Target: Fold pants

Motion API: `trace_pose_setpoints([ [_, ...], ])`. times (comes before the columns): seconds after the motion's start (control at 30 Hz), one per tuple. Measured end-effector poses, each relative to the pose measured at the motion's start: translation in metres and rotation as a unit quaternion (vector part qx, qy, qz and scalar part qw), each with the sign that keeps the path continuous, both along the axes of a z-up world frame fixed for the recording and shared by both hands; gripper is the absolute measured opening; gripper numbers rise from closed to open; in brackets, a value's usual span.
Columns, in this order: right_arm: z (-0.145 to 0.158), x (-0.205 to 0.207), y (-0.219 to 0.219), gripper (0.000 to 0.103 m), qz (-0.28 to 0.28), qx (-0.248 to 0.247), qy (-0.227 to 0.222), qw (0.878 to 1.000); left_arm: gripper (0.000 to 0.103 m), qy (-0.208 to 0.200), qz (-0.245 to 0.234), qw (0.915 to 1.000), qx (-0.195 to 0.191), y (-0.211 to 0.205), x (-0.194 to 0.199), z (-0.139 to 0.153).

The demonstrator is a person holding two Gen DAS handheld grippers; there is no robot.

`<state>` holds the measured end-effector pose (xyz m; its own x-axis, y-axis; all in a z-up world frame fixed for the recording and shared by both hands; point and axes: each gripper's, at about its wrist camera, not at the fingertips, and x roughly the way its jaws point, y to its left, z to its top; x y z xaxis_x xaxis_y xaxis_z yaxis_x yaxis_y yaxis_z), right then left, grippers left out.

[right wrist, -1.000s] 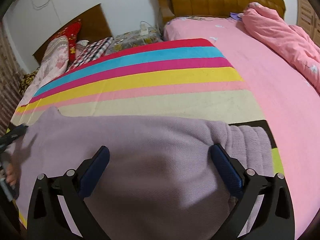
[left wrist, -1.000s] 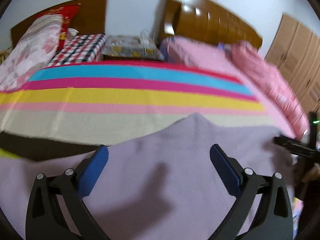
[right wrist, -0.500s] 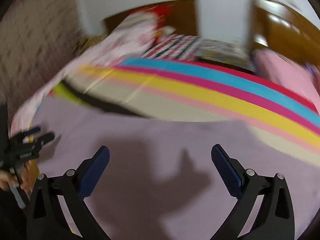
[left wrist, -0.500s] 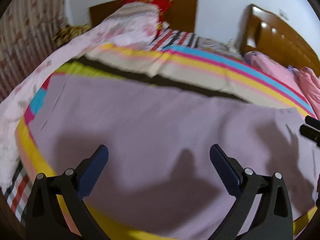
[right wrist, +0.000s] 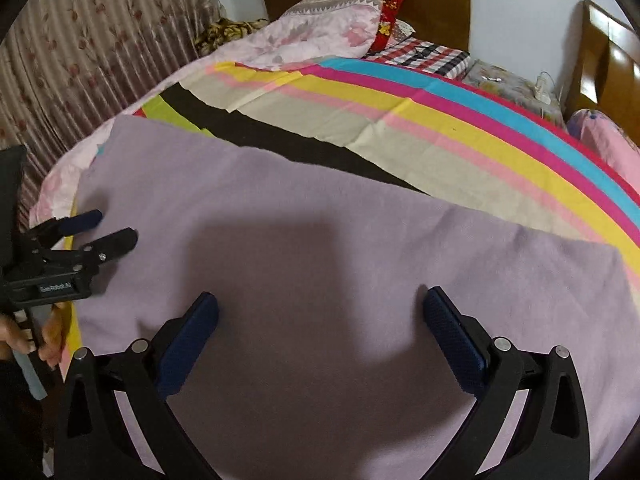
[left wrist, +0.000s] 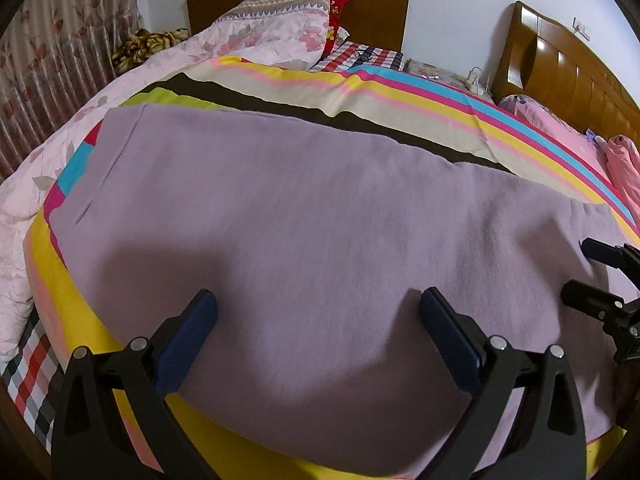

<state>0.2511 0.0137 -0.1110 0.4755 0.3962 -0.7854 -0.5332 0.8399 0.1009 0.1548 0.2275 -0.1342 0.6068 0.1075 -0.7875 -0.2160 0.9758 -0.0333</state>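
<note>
Both tools hang with fingers spread apart, empty: left tool (left wrist: 316,314), right tool (right wrist: 320,312). Beneath them the pants (left wrist: 320,208), soft lilac knit, lie flat along the bed's near edge on a striped sheet (left wrist: 400,96). Farther off, a floral quilt (left wrist: 248,36) is heaped before a wooden headboard (left wrist: 380,4).

A small white label on the body of the left hand-held gripper (right wrist: 106,230) seems to read "GenRobot.AI"; nothing else is legible.
</note>
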Motion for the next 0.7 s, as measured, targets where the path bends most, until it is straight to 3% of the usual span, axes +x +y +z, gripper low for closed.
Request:
trace_pose_setpoints([
  [0.13,-0.002,-0.001,0.007,0.099,0.0,-0.019,-0.006,1.0,0.102,0.0,0.001,1.0,-0.002,0.001,0.003,0.0],
  [0.47,0.0,0.002,-0.001,0.099,0.001,0.002,0.0,1.0,0.101,-0.012,0.015,0.9998,-0.002,0.001,-0.004,0.007],
  [0.5,0.0,0.002,-0.002,0.099,0.001,0.004,0.0,1.0,0.101,-0.037,0.016,0.9989,-0.022,0.005,-0.013,0.015],
  [0.57,0.0,0.002,-0.002,0.099,0.001,0.007,0.001,1.0,0.101,-0.099,0.007,0.9902,-0.098,0.023,-0.037,0.033],
  [0.7,0.0,0.002,-0.001,0.099,0.001,0.007,0.001,1.0,0.101,-0.178,0.085,0.9565,-0.215,0.089,-0.078,0.043],
])
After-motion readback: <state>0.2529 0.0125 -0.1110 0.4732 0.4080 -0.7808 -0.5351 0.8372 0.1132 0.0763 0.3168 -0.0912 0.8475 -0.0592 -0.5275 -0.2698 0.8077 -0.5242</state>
